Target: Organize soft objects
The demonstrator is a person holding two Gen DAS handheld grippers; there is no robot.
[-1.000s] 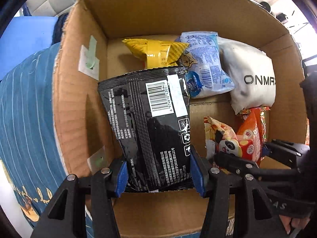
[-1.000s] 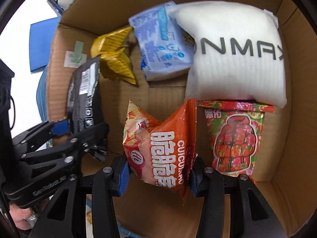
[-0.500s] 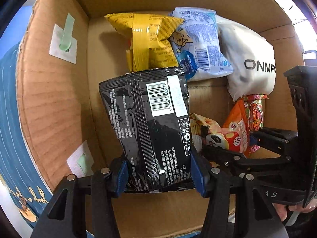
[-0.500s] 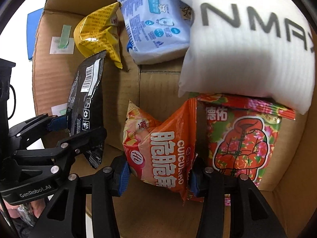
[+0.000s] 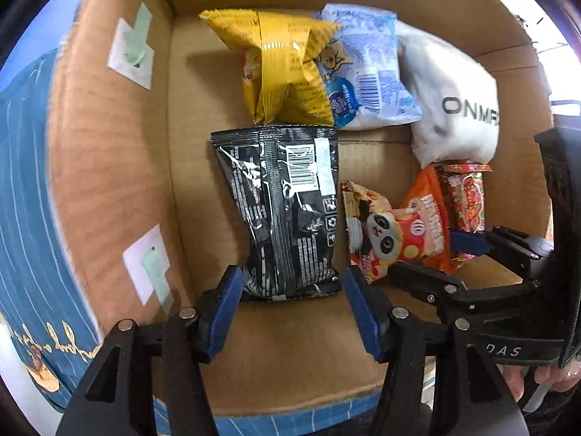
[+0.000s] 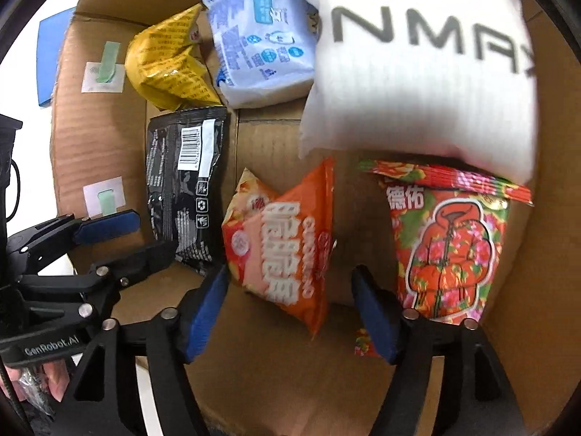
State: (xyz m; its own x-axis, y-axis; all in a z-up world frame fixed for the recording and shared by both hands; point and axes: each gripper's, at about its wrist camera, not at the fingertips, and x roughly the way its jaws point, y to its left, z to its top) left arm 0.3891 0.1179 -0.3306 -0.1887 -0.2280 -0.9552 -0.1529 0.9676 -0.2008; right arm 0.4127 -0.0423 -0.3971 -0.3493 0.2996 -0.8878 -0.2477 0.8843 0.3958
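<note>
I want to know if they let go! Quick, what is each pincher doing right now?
Left gripper: just opened a little, black snack bag loose between its jaws.
Right gripper: just opened, orange snack bag released.

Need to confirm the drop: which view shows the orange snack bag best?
Right wrist: the orange snack bag fills mid-frame, lying between the opened right gripper. Left wrist shows only its panda side, partly behind that gripper.

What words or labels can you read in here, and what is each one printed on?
"ONMAX", cut off: white pillow pack
"德佑": red floral pack
"GenRobot.AI": left tongs body
"DAS", partial: right tongs body
Black bag, blue pack, yellow bag, orange bag: blurred.
</note>
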